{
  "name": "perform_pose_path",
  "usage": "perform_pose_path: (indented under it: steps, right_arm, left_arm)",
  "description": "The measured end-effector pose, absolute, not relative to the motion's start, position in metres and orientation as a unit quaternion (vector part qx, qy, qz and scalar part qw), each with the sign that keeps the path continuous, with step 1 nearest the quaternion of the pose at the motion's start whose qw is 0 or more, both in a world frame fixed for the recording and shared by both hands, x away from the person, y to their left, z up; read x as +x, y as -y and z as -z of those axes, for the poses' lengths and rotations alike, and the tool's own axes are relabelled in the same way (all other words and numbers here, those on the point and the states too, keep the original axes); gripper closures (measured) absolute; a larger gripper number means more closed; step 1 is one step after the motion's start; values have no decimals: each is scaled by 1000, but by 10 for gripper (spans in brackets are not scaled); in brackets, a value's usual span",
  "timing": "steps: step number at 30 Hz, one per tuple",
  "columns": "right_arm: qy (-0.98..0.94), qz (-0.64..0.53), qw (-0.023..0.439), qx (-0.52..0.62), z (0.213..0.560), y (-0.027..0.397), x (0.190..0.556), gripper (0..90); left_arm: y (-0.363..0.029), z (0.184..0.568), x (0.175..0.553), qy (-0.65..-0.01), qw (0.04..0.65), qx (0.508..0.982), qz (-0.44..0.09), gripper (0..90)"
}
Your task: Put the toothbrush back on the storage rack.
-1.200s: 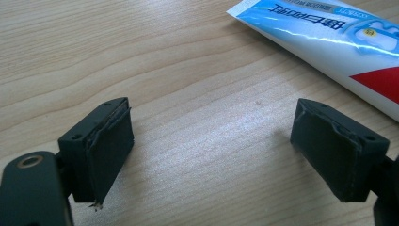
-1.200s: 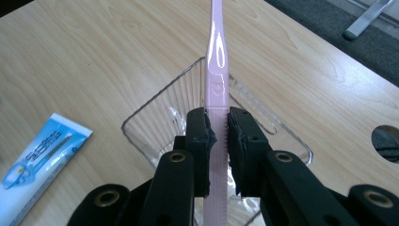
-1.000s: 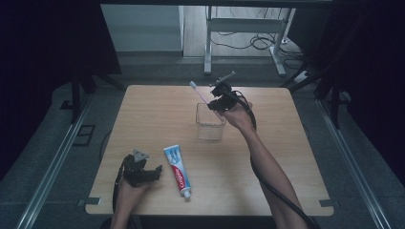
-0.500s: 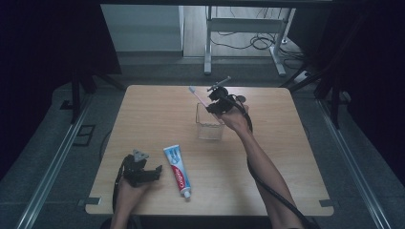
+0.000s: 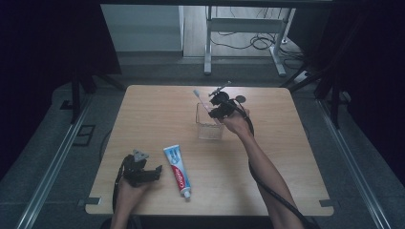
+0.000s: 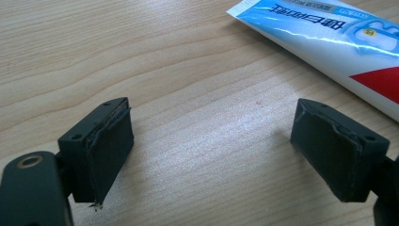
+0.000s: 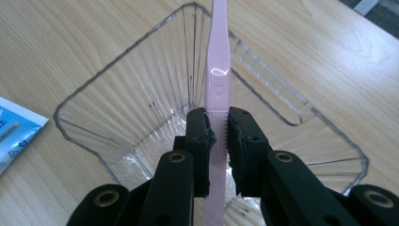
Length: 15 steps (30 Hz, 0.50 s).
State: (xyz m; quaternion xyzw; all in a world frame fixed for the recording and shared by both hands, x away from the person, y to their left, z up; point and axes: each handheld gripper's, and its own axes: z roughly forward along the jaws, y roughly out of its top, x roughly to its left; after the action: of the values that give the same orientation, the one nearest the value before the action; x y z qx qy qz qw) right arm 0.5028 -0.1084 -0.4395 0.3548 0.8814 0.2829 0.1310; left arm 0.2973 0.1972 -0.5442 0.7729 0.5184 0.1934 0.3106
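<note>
Pink toothbrush (image 7: 218, 70) at the moment of insertion into the clear ribbed cup (image 7: 117, 89). The handle is clamped between the pads of the right gripper (image 7: 219, 136), whose jaws stand nearly closed on it with only the handle's thickness between them. In the right gripper view the shaft runs straight up over the cup's open mouth, its lower end passing down behind the jaws toward the inside of the cup; whether the end has touched the bottom cannot be told. In the high view the toothbrush (image 5: 201, 99) tilts away from the person, bristle head uppermost above the far rim of the cup (image 5: 210, 125), which stands upright a little beyond the middle of the wooden table (image 5: 296, 157).

Progress, as judged: pick-up and carry are done; lowering into the cup is in hand; release is not yet done. The toothpaste tube (image 5: 177, 171) lies flat on the near part of the table, cap toward the person, untouched and well apart from the cup.

Pose: the right forearm reaches forward across the table, and the right gripper (image 5: 220, 106) sits over the cup's far right corner, jaws pointing down into it. The left gripper (image 5: 143, 172) rests low at the near left of the table, just beside the tube, jaws wide apart with bare wood between them and nothing held.
</note>
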Motion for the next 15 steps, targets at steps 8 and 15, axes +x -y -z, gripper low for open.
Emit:
perform_pose_path:
  steps: [8, 15]
  right_arm:
    - [-885, -273, 124, 356, 448, 108, 503, 782]
    - [-886, -265, 119, 362, 450, 109, 505, 842]
  left_arm:
    - [-197, 544, 297, -519, 311, 773, -194, 135]
    - [-197, 544, 297, -518, 310, 773, -194, 135]
